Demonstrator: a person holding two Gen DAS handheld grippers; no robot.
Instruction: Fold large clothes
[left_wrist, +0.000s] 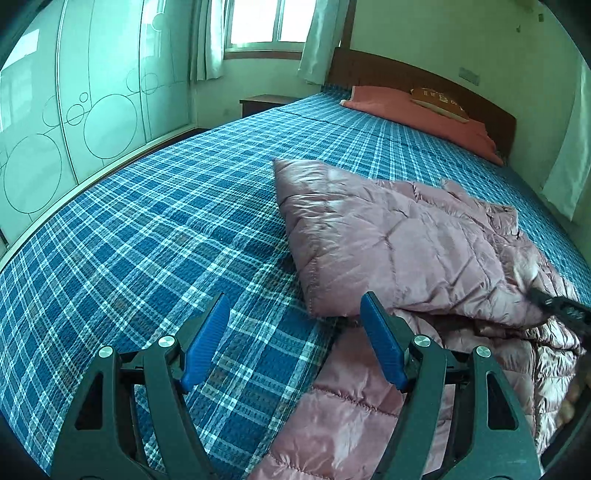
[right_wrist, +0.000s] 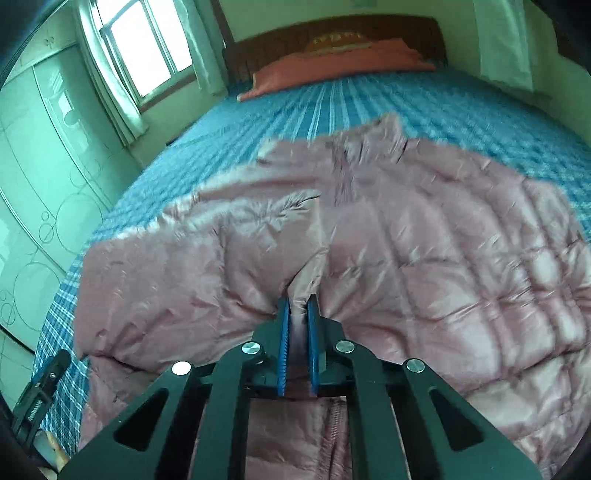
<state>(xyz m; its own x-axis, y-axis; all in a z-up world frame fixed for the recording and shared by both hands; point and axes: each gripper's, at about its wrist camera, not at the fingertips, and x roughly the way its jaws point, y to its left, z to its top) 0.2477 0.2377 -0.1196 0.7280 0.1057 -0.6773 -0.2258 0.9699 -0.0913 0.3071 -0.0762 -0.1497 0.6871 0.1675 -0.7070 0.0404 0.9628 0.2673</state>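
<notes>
A pink quilted down jacket (left_wrist: 406, 240) lies spread on the blue plaid bedspread (left_wrist: 147, 221), with one part folded over on top. My left gripper (left_wrist: 295, 299) hovers open over the bedspread at the jacket's near left edge, and nothing sits between its blue pads. In the right wrist view the jacket (right_wrist: 424, 240) fills the middle. My right gripper (right_wrist: 298, 301) is shut on a pinched fold of its pink fabric. The right gripper (left_wrist: 565, 306) also shows at the right edge of the left wrist view. The left gripper (right_wrist: 44, 387) appears at the lower left of the right wrist view.
A red-pink pillow (left_wrist: 417, 114) with a small brown cushion (left_wrist: 439, 101) lies by the dark headboard (left_wrist: 406, 74). A glass-fronted wardrobe (left_wrist: 92, 110) runs along the bed's left side. A nightstand (left_wrist: 262, 101) stands under the curtained window (left_wrist: 269, 22).
</notes>
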